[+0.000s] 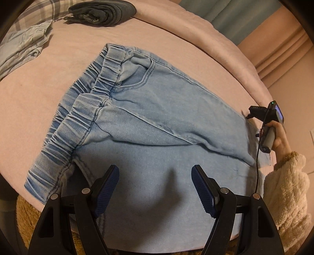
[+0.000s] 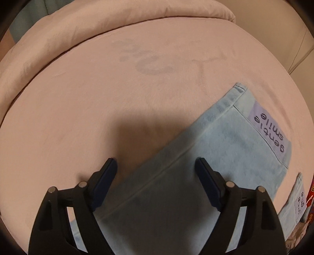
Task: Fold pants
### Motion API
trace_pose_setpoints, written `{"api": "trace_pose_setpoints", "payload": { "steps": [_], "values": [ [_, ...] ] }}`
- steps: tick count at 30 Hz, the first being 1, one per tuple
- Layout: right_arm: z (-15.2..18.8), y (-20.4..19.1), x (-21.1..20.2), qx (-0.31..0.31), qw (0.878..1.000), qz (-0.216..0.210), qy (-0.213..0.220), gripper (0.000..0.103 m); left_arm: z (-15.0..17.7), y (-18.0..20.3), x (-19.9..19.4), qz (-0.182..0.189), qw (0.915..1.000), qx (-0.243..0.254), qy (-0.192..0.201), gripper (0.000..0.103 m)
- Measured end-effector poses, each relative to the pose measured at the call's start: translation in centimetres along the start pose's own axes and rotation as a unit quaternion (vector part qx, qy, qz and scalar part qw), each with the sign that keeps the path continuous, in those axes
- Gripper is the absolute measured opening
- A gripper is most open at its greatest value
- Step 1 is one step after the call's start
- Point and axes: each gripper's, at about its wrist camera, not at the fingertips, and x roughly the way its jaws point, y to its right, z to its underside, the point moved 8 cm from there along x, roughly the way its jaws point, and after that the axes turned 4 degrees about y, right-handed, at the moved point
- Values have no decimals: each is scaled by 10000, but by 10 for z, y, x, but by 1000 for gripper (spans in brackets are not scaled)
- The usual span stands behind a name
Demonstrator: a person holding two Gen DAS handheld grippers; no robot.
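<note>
Pale blue denim is being shown spread over a pink bed cover (image 1: 157,35): the pants (image 1: 157,109) are lying flat, the elastic waistband (image 1: 78,109) bunched toward the left of the left wrist view and the legs running off to the right. One leg appears to be laid over the other along a diagonal seam, so a lengthwise fold is judged to be done already, with the crosswise folds not yet made.

The left gripper (image 1: 155,188) is being held just above the seat of the pants, its jaws spread wide and nothing caught between them. It is probably being kept low there so that the waistband end can be pinned or picked up.

The right gripper (image 2: 156,182) is being held over the lower leg, jaws likewise wide apart and empty. The hem (image 2: 240,89) and a lilac label (image 2: 268,133) reading "gentle smile" are lying ahead of it, to its right; this placement suits a grasp near the cuff, so that the legs can be carried toward the waistband.

A dark folded garment (image 1: 102,12) and a crumpled grey-blue one (image 1: 25,45) are being kept at the far edge, well apart from the pants, presumably so that the folding space is left free.
</note>
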Motion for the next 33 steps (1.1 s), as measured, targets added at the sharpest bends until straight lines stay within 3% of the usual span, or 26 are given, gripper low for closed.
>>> {"api": "trace_pose_setpoints", "payload": {
  "steps": [1, 2, 4, 6, 7, 9, 12, 14, 18, 21, 23, 26, 30, 33],
  "values": [
    [-4, -2, 1, -23, 10000, 13, -6, 83, 0, 0, 0, -6, 10000, 1, 3, 76],
    [-7, -3, 2, -135, 9999, 31, -2, 76, 0, 1, 0, -12, 10000, -2, 6, 76],
    [-10, -3, -4, -320, 9993, 112, 183, 54, -1, 1, 0, 21, 10000, -34, 22, 76],
    [-13, 5, -7, -365, 9984, 303, 303, 20, -5, 1, 0, 85, 9999, -102, 40, 76],
    [-14, 9, -9, -380, 9982, 324, 336, 14, -7, 1, 1, 102, 9999, -131, 38, 76],
    [-11, 16, -17, -320, 9986, -50, 408, 6, -12, 2, -2, 161, 9997, -191, 53, 76],
    [-1, 34, -52, 103, 9925, -1042, 634, 5, -28, 5, -8, 200, 9993, -247, 200, 76],
    [10, 47, -87, 390, 9796, -1725, 951, 5, -40, 10, -11, 264, 9987, -312, 302, 76],
    [57, 91, -145, 569, 9588, -2381, 1441, 5, -62, 17, -4, 440, 9966, -608, 334, 79],
    [103, 109, -149, 590, 9580, -2434, 1394, 5, -78, 23, 9, 669, 9937, -866, 235, 79],
    [124, 122, -136, 551, 9641, -2284, 1238, 5, -90, 24, 22, 652, 9930, -974, 118, 79],
    [141, 138, -113, 482, 9735, -2000, 1000, 3, -107, 22, 38, 498, 9922, -1139, 51, 79],
    [149, 134, -93, 623, 9730, -2107, 712, 3, -129, 19, 61, 402, 9889, -1425, -105, 79],
    [150, 132, -94, 529, 9740, -2069, 752, 3, -141, 17, 81, 190, 9894, -1421, -247, 79]
  ]
}}
